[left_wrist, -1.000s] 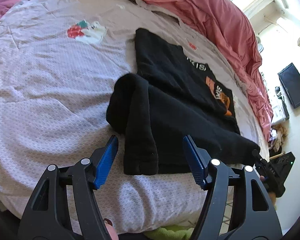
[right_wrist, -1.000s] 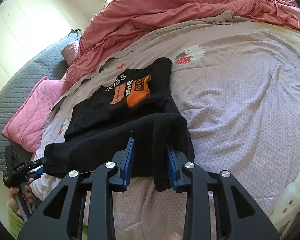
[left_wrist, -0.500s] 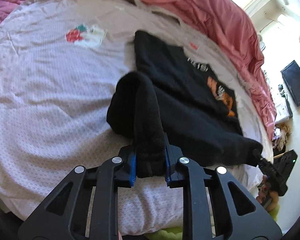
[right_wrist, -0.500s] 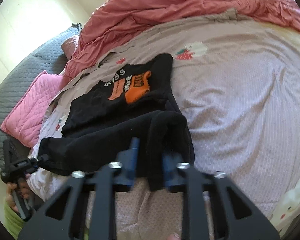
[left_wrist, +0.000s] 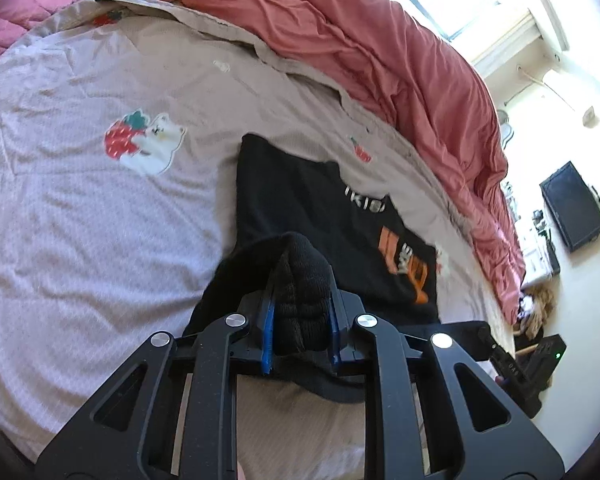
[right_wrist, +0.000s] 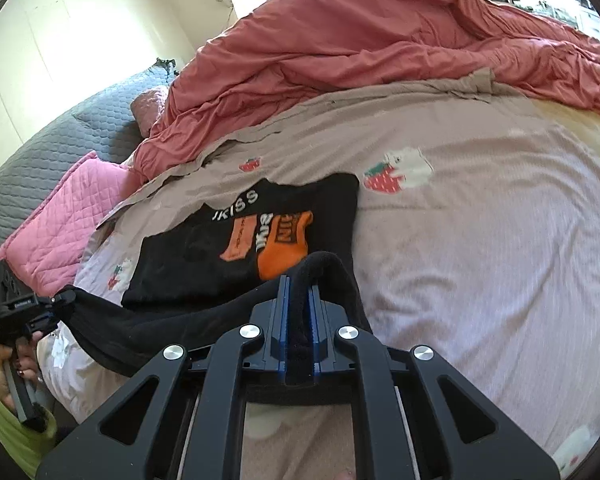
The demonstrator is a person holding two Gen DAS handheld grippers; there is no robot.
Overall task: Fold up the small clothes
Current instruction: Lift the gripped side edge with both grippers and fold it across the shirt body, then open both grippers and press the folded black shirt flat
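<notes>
Two grippers each clamp the same black garment. The left gripper has its blue pads pressed together on a thick bunched fold of the black sweatshirt, and the right gripper is closed on a thinner fold of that sweatshirt. In the right wrist view the left gripper shows far to the left, pinching the other end of the dark hem, which stretches between the two grippers above the near edge of the bed. In the left wrist view the right gripper's body is at the far right, its fingertips not clear.

One sweatshirt is in play; its far part lies flat on the bedsheet with an orange and white print facing up, near the middle of the bed. The near part is lifted off the sheet.

One pale sheet with strawberry-and-bear motifs covers the bed. One coral duvet is heaped along the far edge of the bed. One pink quilted pillow and one grey quilted cover sit at the far left corner in the right wrist view. One dark screen stands beyond the bed. No containers are in view.
</notes>
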